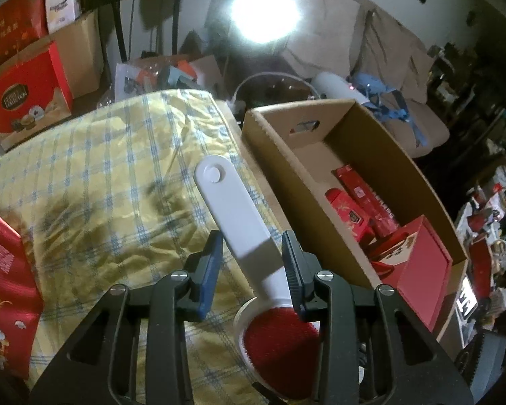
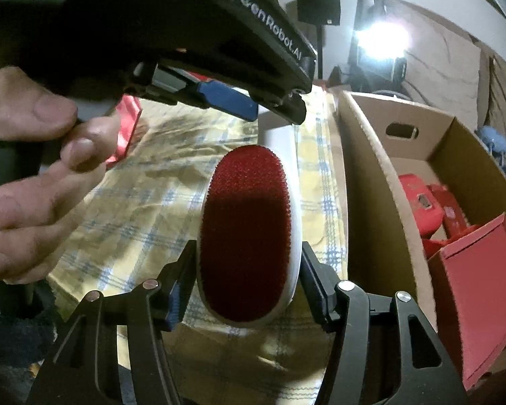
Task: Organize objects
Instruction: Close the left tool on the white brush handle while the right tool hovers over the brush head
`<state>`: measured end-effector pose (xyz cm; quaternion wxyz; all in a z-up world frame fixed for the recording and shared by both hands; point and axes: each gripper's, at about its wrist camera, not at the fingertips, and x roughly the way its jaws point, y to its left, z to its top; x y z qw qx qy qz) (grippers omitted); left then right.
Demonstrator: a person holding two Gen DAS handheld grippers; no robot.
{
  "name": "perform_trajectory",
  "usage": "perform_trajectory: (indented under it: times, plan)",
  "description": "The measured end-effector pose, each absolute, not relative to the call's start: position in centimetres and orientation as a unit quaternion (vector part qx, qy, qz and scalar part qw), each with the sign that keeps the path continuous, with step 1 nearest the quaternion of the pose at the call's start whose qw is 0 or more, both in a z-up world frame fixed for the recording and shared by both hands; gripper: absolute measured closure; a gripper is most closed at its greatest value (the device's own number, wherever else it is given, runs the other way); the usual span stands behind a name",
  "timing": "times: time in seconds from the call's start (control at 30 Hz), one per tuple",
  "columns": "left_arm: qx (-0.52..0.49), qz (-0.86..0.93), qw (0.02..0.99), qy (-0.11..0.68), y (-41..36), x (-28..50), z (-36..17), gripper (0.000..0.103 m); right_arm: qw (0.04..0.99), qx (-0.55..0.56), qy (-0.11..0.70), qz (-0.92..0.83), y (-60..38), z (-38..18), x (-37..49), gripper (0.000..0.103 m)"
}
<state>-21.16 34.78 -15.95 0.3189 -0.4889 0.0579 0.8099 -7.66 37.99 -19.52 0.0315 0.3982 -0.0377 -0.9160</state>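
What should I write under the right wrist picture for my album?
The right gripper clamps the red head of a white lint brush beside a cardboard box.

White-handled lint brush [image 2: 249, 233] with oval red velvet pad, held above yellow checked cloth, handle pointing away, beside open cardboard box [image 1: 398, 155] (red packets and a red carton lying inside)

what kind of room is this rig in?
Probably a cluttered home living room: a beige sofa behind, a checked yellow cloth on the work surface, and a cardboard box of red packages beside it.
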Motion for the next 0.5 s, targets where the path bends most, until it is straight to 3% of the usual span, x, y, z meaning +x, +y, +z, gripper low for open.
perform_trajectory:
  times: [0.5]
  plan:
    - [-0.401, 0.85, 0.338, 0.051, 35.1, -18.2, -11.1, 0.071, -0.006, 0.351, 0.011, -0.936, 38.4, -16.8, -6.6, 0.044]
